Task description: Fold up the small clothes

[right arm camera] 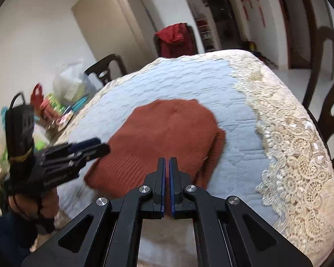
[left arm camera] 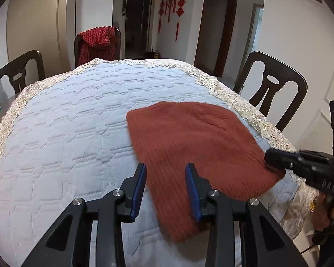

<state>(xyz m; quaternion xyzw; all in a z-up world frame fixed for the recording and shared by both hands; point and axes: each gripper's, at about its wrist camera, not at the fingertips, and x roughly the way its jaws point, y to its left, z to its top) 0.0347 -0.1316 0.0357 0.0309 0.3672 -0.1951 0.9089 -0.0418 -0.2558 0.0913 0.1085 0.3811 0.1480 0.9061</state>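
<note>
Rust knit [left arm camera: 189,146] lies flat under my left tongs [left arm camera: 165,169], parted and empty; my right tongs [right arm camera: 167,162] pinched together, empty, over its near edge.

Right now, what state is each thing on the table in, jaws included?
Rust knit garment: lying on the table, right edge folded over.
Left gripper: jaws open, nothing pinched.
Right gripper: jaws shut, empty.
Quilted table cover: spread flat.
Red checked cloth: draped over a chair.
</note>
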